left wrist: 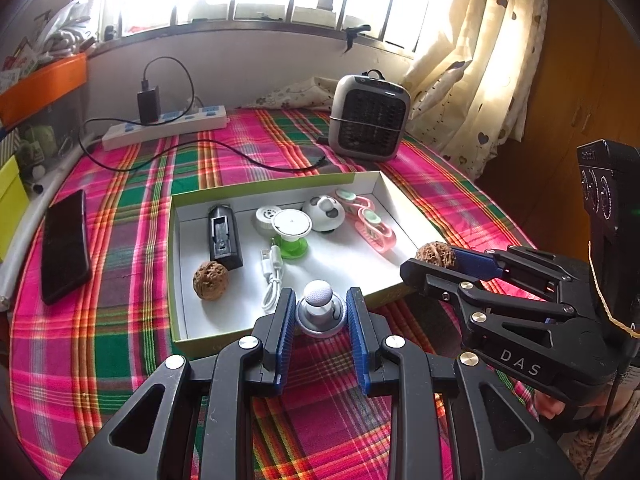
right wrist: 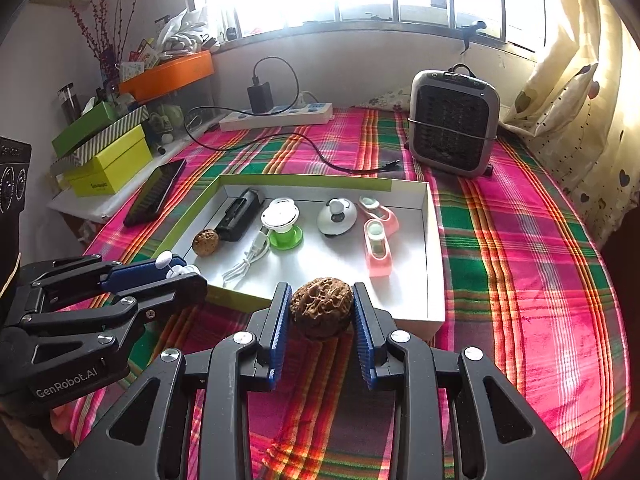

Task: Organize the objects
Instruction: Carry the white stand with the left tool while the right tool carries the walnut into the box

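2 sets of tongs are loaded at once. The left tongs (left wrist: pixel 320 312) are clenched on a small white-and-grey knob-topped gadget (left wrist: pixel 320 308), its round base caught between the blue pads. The right tongs (right wrist: pixel 322 308) are clenched on a wrinkled brown walnut (right wrist: pixel 322 306), gripped across its widest part.

Both loads hang at the near rim of the open white box (left wrist: pixel 276 184), the gadget over the near edge and the walnut over the near-right corner. Inside lie 1 more walnut (left wrist: pixel 211 280) at near left, a black clip-like device (left wrist: pixel 224 236) behind it, a coiled white cable (left wrist: pixel 272 276), a white-and-green spool (left wrist: pixel 292 232), a white-and-black round toy (left wrist: pixel 324 212) and a pink holder (left wrist: pixel 370 224) at far right.

To do this step well, I judge each load should clear the cardboard rim, travel over a bare patch of the box floor and come low before the pads release, because a walnut will roll if dropped. The bare floor near the middle-right looks like the safest spot. Pairing the held walnut with its twin would mean crossing the left tongs, so the 2 placements should go 1 at a time.

Both tongs slope downward toward the box, side by side and near each other but apart, above the plaid-covered worktop (right wrist: pixel 520 280). A fingertip shows under the right tool's body.
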`<state>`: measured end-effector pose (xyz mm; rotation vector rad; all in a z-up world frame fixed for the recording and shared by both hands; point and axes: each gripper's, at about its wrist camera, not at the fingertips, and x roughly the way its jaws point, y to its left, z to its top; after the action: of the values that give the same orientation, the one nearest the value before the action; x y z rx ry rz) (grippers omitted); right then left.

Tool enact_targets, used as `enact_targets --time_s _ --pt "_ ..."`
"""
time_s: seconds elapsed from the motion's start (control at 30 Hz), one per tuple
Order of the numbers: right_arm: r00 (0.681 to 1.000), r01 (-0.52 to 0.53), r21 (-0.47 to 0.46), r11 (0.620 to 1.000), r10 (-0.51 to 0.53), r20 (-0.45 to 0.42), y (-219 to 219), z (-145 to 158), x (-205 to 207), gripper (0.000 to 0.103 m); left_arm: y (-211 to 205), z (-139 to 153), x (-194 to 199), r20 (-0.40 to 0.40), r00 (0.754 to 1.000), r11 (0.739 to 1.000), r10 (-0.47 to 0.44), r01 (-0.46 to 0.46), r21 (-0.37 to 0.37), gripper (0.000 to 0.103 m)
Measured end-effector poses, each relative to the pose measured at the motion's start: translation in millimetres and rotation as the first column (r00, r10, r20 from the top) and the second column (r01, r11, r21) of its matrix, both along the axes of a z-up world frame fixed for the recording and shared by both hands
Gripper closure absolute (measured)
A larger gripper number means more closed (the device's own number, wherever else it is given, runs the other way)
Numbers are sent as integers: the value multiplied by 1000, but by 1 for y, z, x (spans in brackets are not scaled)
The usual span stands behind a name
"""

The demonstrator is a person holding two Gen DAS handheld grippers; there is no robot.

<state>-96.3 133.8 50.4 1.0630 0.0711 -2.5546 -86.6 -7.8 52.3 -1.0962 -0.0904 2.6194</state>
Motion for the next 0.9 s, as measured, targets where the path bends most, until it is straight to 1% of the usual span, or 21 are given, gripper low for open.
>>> enact_targets --time_s 0.2,0.4,0.77,0.9 --pt "1000 -7 8 1000 7 7 -1 -1 -16 72 1 -4 -18 17 1000 1000 2 -2 1 79" --pt "999 -37 21 999 37 25 -4 -6 -36 72 4 -12 -32 41 999 1000 5 -5 -1 79" --pt "996 -73 14 997 72 59 -7 -17 -63 72 8 -25 -49 79 997 1000 9 -8 -4 79" --pt "992 -88 -9 996 89 84 -5 -21 -72 72 9 -30 -54 91 996 1000 9 -8 -9 79"
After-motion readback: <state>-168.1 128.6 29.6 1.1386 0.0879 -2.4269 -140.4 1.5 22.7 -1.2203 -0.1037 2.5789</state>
